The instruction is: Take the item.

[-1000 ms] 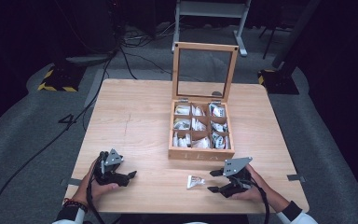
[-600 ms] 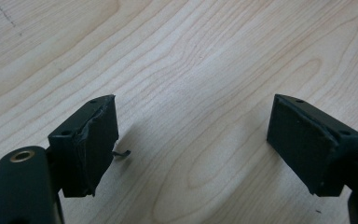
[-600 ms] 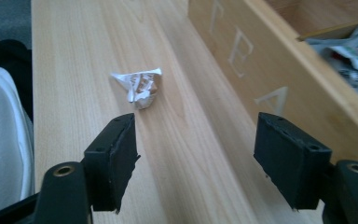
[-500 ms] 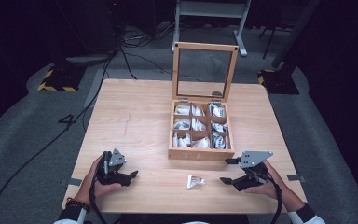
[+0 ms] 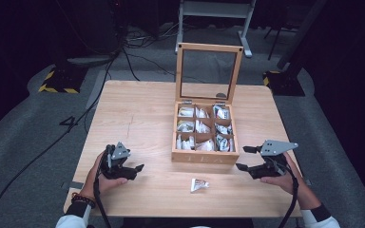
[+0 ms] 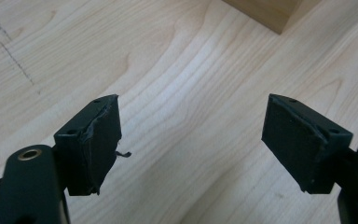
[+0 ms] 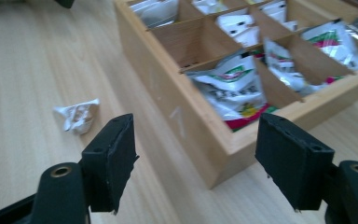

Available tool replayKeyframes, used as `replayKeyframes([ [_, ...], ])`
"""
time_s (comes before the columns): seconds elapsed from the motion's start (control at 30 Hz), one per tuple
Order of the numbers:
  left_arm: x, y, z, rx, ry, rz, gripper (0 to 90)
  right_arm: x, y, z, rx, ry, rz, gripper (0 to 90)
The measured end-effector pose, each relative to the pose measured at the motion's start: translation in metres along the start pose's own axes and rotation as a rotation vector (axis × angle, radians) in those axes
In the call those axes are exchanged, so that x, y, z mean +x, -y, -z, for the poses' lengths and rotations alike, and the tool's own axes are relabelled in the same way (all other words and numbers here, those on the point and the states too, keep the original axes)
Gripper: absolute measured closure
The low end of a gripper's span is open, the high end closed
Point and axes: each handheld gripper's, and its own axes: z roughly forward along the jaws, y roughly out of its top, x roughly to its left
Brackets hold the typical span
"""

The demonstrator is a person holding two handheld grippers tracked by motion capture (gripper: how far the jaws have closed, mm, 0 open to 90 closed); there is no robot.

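A wooden tea box (image 5: 204, 156) with its glass lid (image 5: 209, 73) propped upright stands at the table's middle right; its compartments hold several sachets (image 7: 230, 86). A crumpled white sachet (image 5: 199, 185) lies on the table in front of the box, also in the right gripper view as a small crumpled sachet (image 7: 78, 115) left of the box (image 7: 186, 126). My right gripper (image 5: 246, 158) is open, empty, just right of the box's front corner. My left gripper (image 5: 135, 170) is open and empty near the front left, over bare wood (image 6: 191, 121).
The wooden table (image 5: 138, 118) has bare room on its left half and behind the left gripper. The front edge is close under both hands. Cables (image 5: 123, 57) and a metal stand (image 5: 214, 9) are on the dark floor beyond the table.
My right gripper has left the crumpled sachet lying on the table, drawn back to the right and risen beside the box's front corner. The left gripper has barely moved.
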Motion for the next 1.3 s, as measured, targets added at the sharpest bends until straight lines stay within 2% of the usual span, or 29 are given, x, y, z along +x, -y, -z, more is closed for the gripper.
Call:
replayKeyframes([
  [0.17, 0.004, -0.023, -0.004, -0.022, 0.027, -0.015, 20.0, -0.017, -0.007, 0.006, -0.017, 0.063, -0.039, 29.1],
  [0.2, 0.004, -0.033, -0.007, -0.028, 0.032, -0.023, 19.7, -0.025, -0.009, 0.006, -0.021, 0.081, -0.056, 28.2],
  [0.23, 0.004, -0.033, -0.007, -0.028, 0.032, -0.023, 19.6, -0.025, -0.009, 0.006, -0.021, 0.081, -0.056, 28.2],
  [0.37, 0.007, -0.063, -0.016, -0.054, 0.033, -0.045, 19.5, -0.044, -0.018, 0.008, -0.021, 0.136, -0.068, 27.8],
  [0.43, 0.008, -0.067, -0.017, -0.057, 0.031, -0.052, 19.5, -0.047, -0.021, 0.008, -0.021, 0.147, -0.072, 27.8],
  [0.5, 0.010, -0.079, -0.022, -0.067, 0.030, -0.056, 19.5, -0.058, -0.027, 0.005, -0.016, 0.168, -0.080, 27.8],
  [0.57, 0.013, -0.091, -0.027, -0.073, 0.034, -0.056, 19.5, -0.061, -0.029, 0.003, -0.013, 0.182, -0.081, 27.9],
  [0.6, 0.016, -0.100, -0.031, -0.076, 0.030, -0.050, 19.1, -0.070, -0.034, -0.003, 0.016, 0.198, -0.097, 28.0],
  [0.63, 0.016, -0.100, -0.031, -0.076, 0.030, -0.050, 18.7, -0.070, -0.034, -0.003, 0.016, 0.198, -0.097, 28.0],
  [0.7, 0.021, -0.110, -0.035, -0.089, 0.045, -0.036, 18.6, -0.076, -0.039, -0.008, 0.027, 0.221, -0.080, 28.1],
  [0.73, 0.023, -0.113, -0.036, -0.097, 0.042, -0.035, 18.7, -0.081, -0.042, -0.011, 0.025, 0.231, -0.079, 28.2],
  [0.77, 0.027, -0.122, -0.039, -0.110, 0.043, -0.029, 18.8, -0.088, -0.046, -0.015, 0.008, 0.213, -0.115, 28.6],
  [0.8, 0.027, -0.122, -0.039, -0.110, 0.043, -0.029, 18.8, -0.088, -0.046, -0.015, 0.008, 0.213, -0.115, 28.6],
  [0.9, 0.036, -0.139, -0.046, -0.137, 0.050, -0.009, 18.7, -0.104, -0.054, -0.026, -0.011, 0.225, -0.143, 29.5],
  [0.93, 0.036, -0.139, -0.046, -0.137, 0.050, -0.009, 18.7, -0.104, -0.054, -0.026, -0.011, 0.225, -0.143, 29.5],
  [0.97, 0.038, -0.144, -0.049, -0.138, 0.045, -0.008, 18.7, -0.111, -0.057, -0.033, -0.011, 0.244, -0.151, 29.6],
  [1.0, 0.042, -0.151, -0.056, -0.138, 0.039, 0.010, 18.7, -0.114, -0.059, -0.036, -0.014, 0.246, -0.156, 29.6],
  [1.03, 0.042, -0.151, -0.056, -0.138, 0.039, 0.010, 19.1, -0.114, -0.059, -0.036, -0.014, 0.246, -0.156, 29.6],
  [1.07, 0.044, -0.155, -0.060, -0.131, 0.035, 0.020, 20.0, -0.119, -0.063, -0.042, -0.004, 0.265, -0.155, 30.2],
  [1.17, 0.049, -0.167, -0.070, -0.118, 0.027, 0.028, 20.2, -0.125, -0.067, -0.047, -0.009, 0.267, -0.159, 30.2],
  [1.2, 0.053, -0.173, -0.078, -0.114, 0.022, 0.042, 20.0, -0.130, -0.071, -0.052, -0.004, 0.271, -0.167, 30.2],
  [1.23, 0.053, -0.173, -0.078, -0.114, 0.022, 0.042, 19.8, -0.130, -0.071, -0.052, -0.004, 0.271, -0.167, 30.2],
  [1.3, 0.057, -0.181, -0.088, -0.103, 0.008, 0.049, 19.6, -0.137, -0.075, -0.058, 0.001, 0.267, -0.178, 30.2],
])
